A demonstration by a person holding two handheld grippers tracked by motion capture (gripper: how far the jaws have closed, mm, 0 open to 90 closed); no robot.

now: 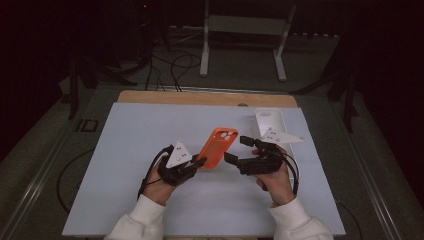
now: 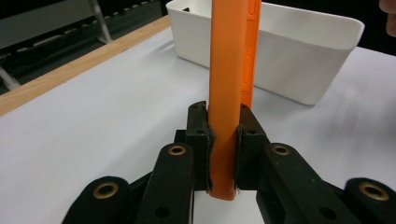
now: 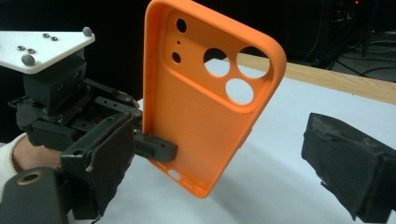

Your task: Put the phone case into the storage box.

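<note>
My left gripper (image 1: 196, 163) has its jaws pressed on the bottom end of an orange phone case (image 1: 218, 147), one pad on each face of it, and I hold it clear of the white table (image 1: 135, 150). In the left gripper view the orange phone case (image 2: 229, 93) rises edge-on from between my two black jaws, its button cutouts along the side, and the pads (image 2: 206, 154) squeeze it from left and right. Behind it on the table stands a white bin (image 2: 299, 60), well beyond the case. In the right gripper view I look into the hollow inner side of the phone case (image 3: 205, 116), with its round camera openings near the top, and the left gripper (image 3: 154, 148) holds its lower edge. My right gripper (image 1: 235, 150) has its jaws standing wide apart with nothing between them; the case sits just ahead of them, not touching either pad (image 3: 343, 163). From above, the case tilts up and away from me between my two hands, and the white bin (image 1: 265, 117) lies toward the table's far right.
</note>
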